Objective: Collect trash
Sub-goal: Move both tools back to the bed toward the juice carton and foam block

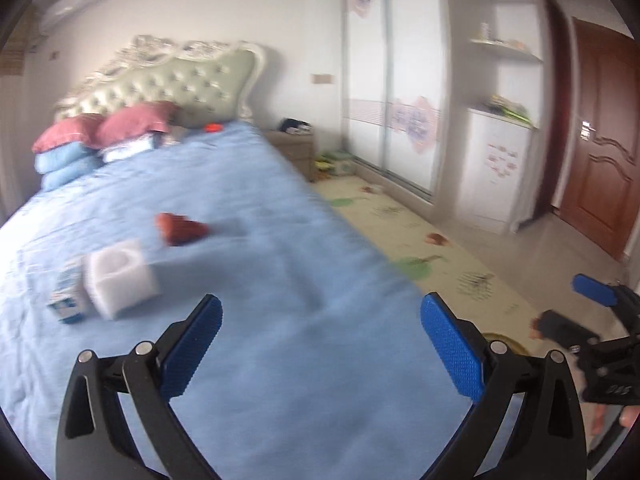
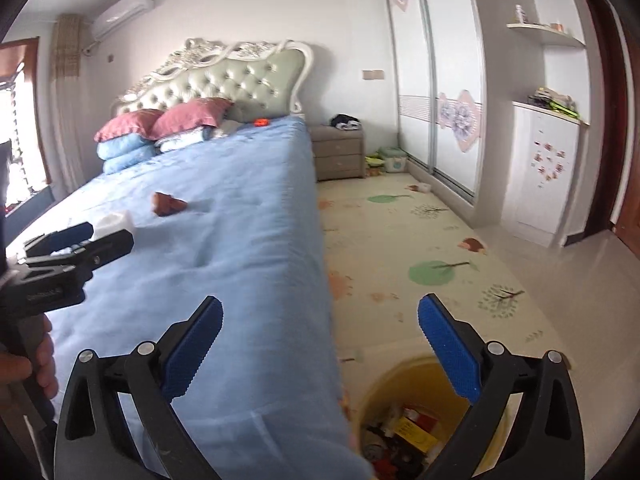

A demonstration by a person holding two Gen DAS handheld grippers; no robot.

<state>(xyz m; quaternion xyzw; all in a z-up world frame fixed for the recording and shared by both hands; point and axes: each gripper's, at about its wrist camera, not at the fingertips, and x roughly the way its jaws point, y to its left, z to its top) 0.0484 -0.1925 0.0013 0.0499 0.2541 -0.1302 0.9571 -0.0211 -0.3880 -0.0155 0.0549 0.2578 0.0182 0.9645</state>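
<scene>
In the left wrist view, the left gripper (image 1: 320, 344) is held above the bed (image 1: 260, 280), which has a light blue cover. Its two blue pads (image 1: 192, 348) stand wide apart and nothing is between them. On the bed cover, to the left and further from the camera than the gripper, lies a white foam block (image 1: 118, 276). A small blue and white carton (image 1: 66, 294) lies just beside this block, on its left side. A brown crumpled piece (image 1: 180, 229) lies a little further toward the headboard (image 1: 176, 80). A small orange thing (image 1: 213, 127) lies near the pillows (image 1: 104, 136) at the head of the bed. This view is blurred, so small details are not clear. The right gripper (image 1: 576, 308) shows at the right edge, over the floor mat (image 1: 440, 248) beside the bed.

In the right wrist view, the right gripper (image 2: 320, 344) is over the right edge of the bed (image 2: 248, 240), and its jaws are also fully spread and empty. Below its right finger, on the floor mat (image 2: 400, 240) just beside the bed, stands a yellow bin (image 2: 384, 384) with mixed trash inside. The brown crumpled piece (image 2: 168, 204) lies on the bed cover, toward the headboard. The white foam block (image 2: 116, 220) is partly hidden behind the left gripper (image 2: 76, 240), which shows at the left edge, held by a hand (image 2: 38, 364).
</scene>
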